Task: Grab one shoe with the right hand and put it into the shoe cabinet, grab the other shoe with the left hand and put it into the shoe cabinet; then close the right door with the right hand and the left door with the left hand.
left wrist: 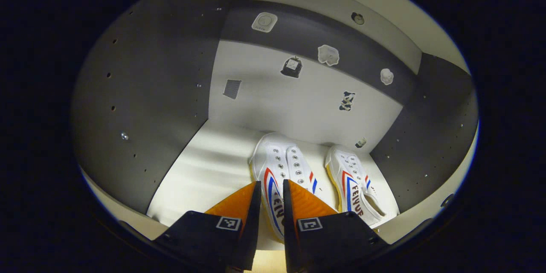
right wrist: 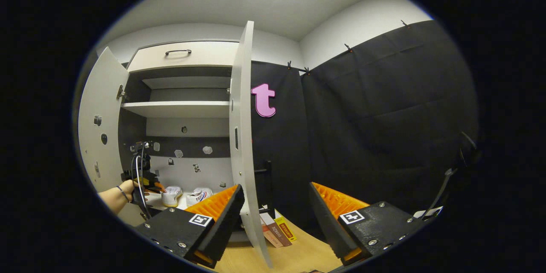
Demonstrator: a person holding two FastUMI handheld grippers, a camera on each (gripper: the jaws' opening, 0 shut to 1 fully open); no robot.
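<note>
Gripping left shoe (left wrist: 277,179) inside cabinet (left wrist: 140,94)

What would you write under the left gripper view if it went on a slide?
Left gripper pinching the heel of one white shoe beside its mate on the cabinet shelf.

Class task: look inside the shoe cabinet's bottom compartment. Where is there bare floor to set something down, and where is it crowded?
Free: the floor between the left wall and the left shoe. Crowded: the right side, where the right shoe lies beside the left one, close to the right wall. The left gripper is shut on the left shoe.
</note>
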